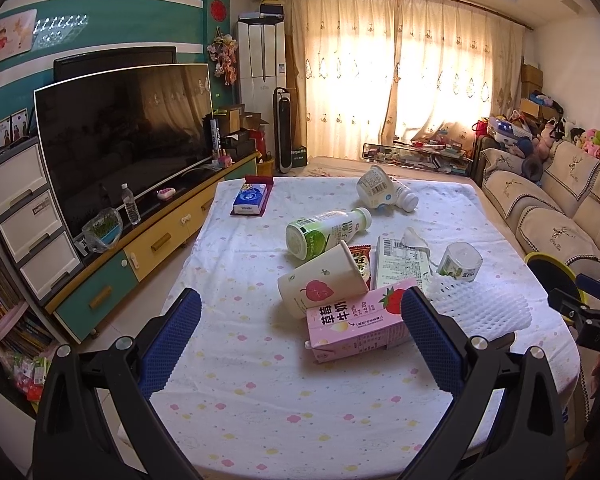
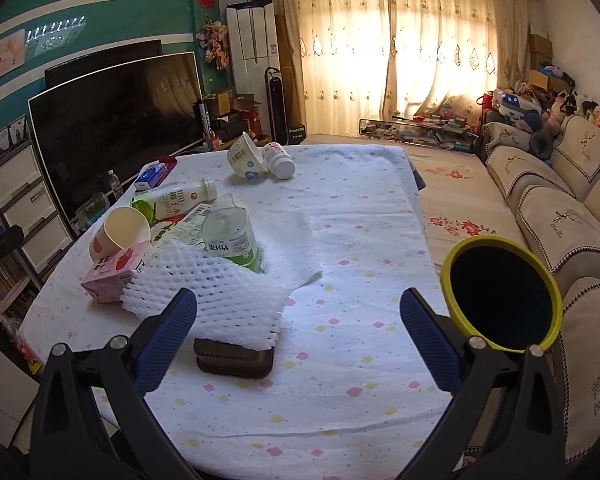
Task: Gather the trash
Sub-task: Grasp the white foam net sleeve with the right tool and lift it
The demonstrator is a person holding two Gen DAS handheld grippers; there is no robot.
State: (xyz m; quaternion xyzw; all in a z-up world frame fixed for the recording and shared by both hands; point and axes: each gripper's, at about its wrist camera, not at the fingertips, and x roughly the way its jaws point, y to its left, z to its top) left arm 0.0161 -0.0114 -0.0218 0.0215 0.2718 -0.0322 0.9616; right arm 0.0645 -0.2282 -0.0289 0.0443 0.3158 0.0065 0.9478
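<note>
Trash lies on a table with a white dotted cloth (image 1: 260,400). A pink strawberry milk carton (image 1: 356,326) lies nearest my left gripper (image 1: 300,336), which is open and empty just short of it. Behind the carton lie a paper cup (image 1: 320,284), a green-label bottle (image 1: 324,232), a flat carton (image 1: 400,264), a small can (image 1: 460,262) and white foam netting (image 1: 480,308). My right gripper (image 2: 298,334) is open and empty, with the foam netting (image 2: 208,296) and a dark wallet (image 2: 234,358) between its fingers. A yellow-rimmed bin (image 2: 500,292) stands at the table's right edge.
A tissue box (image 1: 252,198) sits at the far left of the table. A white tub (image 1: 376,188) and a small bottle (image 1: 404,196) lie at the far end. A TV stand runs along the left, a sofa (image 2: 560,216) along the right.
</note>
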